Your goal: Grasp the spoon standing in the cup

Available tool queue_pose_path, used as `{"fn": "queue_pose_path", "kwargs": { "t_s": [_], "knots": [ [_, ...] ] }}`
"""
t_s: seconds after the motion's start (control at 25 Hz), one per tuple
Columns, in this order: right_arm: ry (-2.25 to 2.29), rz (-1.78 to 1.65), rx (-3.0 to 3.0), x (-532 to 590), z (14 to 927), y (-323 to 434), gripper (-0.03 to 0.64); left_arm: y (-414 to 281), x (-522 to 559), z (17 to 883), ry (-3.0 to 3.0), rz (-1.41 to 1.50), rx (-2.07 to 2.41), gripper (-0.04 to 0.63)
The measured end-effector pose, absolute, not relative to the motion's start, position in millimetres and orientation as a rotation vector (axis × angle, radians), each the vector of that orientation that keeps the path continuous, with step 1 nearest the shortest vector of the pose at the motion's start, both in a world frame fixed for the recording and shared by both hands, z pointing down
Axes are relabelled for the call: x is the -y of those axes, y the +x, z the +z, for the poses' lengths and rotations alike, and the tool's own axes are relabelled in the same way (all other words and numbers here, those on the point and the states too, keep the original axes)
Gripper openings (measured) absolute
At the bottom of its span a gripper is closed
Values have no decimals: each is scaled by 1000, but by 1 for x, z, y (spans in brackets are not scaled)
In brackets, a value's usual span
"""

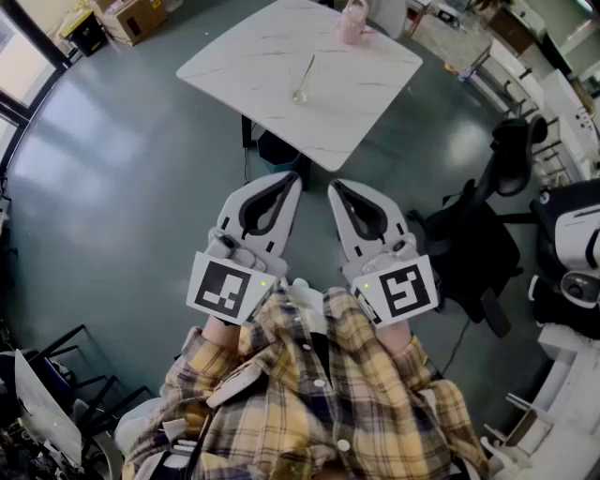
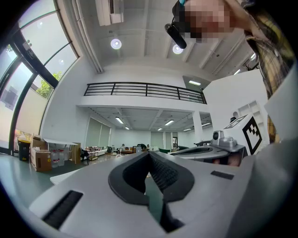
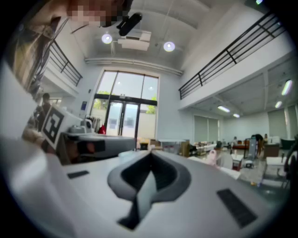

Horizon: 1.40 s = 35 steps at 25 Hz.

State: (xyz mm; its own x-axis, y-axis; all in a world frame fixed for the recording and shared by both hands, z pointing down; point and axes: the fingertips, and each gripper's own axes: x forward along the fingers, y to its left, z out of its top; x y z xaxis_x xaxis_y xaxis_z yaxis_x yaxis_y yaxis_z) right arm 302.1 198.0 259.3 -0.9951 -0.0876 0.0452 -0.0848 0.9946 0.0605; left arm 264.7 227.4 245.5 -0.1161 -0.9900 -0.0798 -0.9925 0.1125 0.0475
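Nearest to us, the soft, creased yellow-and-grey plaid flannel shirt point(image 1: 319, 394) fills the bottom of the head view, and both tools are held close against it. The left claw point(image 1: 291, 180) and the right claw point(image 1: 336, 187) are smooth light-grey moulded shells lined with black ribbed pads. Each carries a black-and-white marker cube point(image 1: 225, 289) at its rear. In the left gripper view the left claw has its tips pressed together with nothing between them, leaving only the oval hollow behind the pads. The right gripper view shows the right claw in the same condition, tips together and empty. Beyond the tips lies the matt grey-green floor point(image 1: 141, 187), with a black office chair point(image 1: 487, 244) off to the right. Farther out stands the white marble-patterned worktop point(image 1: 262, 56), square with rounded corners and faint grey veining. The slim silver metal spoon point(image 1: 306, 77) lies flat near its centre, with the bowl end towards us. It is not standing in anything. The pale pink cup point(image 1: 353, 23) sits at the far edge, apart from the spoon. We judge the task as not begun: both claws are well apart from the worktop and neither is aligned with the spoon. What is left is the whole approach, spreading one claw, and closing it on the thin handle. We expect that polished handle to slip easily between the pads and, lying flat, to leave little room beneath it.
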Motion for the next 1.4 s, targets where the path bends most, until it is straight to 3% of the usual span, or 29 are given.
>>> {"fn": "queue_pose_path", "kwargs": {
  "t_s": [0.8, 1.4],
  "knots": [
    [31, -50, 3114, -203, 267, 317, 32, 267, -245, 241, -1920, 128, -2399, 15],
    [77, -44, 3104, -178, 264, 198, 32, 141, -223, 236, -1935, 188, -2386, 15]
  ]
}}
